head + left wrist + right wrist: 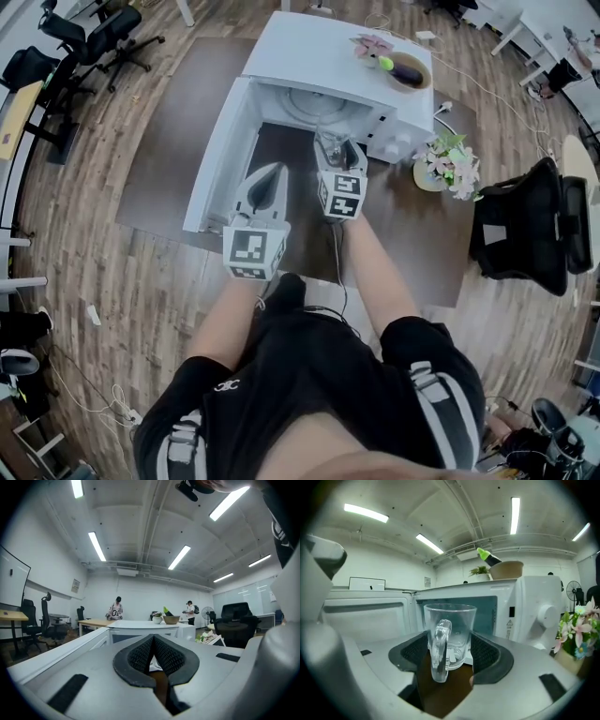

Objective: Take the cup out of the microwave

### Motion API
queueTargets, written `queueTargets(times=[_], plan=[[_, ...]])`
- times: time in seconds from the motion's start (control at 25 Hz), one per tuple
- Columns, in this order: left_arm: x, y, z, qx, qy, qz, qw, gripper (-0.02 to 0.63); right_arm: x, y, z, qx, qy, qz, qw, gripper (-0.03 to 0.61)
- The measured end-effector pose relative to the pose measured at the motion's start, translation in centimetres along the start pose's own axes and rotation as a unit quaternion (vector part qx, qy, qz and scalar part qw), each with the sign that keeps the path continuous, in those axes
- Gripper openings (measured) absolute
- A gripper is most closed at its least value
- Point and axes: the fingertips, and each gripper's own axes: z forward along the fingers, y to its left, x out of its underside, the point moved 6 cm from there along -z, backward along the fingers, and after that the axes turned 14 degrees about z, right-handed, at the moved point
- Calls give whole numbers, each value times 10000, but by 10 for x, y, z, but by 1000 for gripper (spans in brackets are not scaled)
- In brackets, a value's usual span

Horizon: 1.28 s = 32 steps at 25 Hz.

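1. The right gripper (pixel 449 656) pinches the cup (pixel 451 620), one ribbed pad on each side of the clear glass wall. The jaws stand part-spread because the glass fills the gap between them.
2. The cup stands upright with its long axis vertical, and its handle points back toward the person, not toward either pad.
3. The microwave (pixel 319 56) sits toward the far edge of the desk (pixel 173 159), with its door (pixel 217 159) swung open on the left. The cup looks to be just outside the open mouth, above the desk and not on the oven floor.
4. The left gripper (pixel 153 656) has its jaws pressed together on nothing. It hangs beside the door, nearer the desk's near edge.
5. The next move is probably to set the cup down, and it turns on one thing — bare desk lies below the jaws and toward the near edge. The right hand already carries the cup, so the job is to lower it level.
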Motion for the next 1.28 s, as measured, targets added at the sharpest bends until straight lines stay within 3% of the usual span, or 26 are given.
queueTargets(times=[0.44, 0.72, 1.28], plan=[[-35, -49, -33, 41, -250, -3, 9997, -3, -62, -10, -146, -173, -653, -92, 9977, 288], [-57, -87, -41, 222, -418, 103, 9988, -3, -76, -34, -222, 57, -775, -34, 9970, 288], [-69, -127, -58, 393, -371, 223, 9983, -3, -76, -45, -288, 122, -865, -275, 9958, 288]])
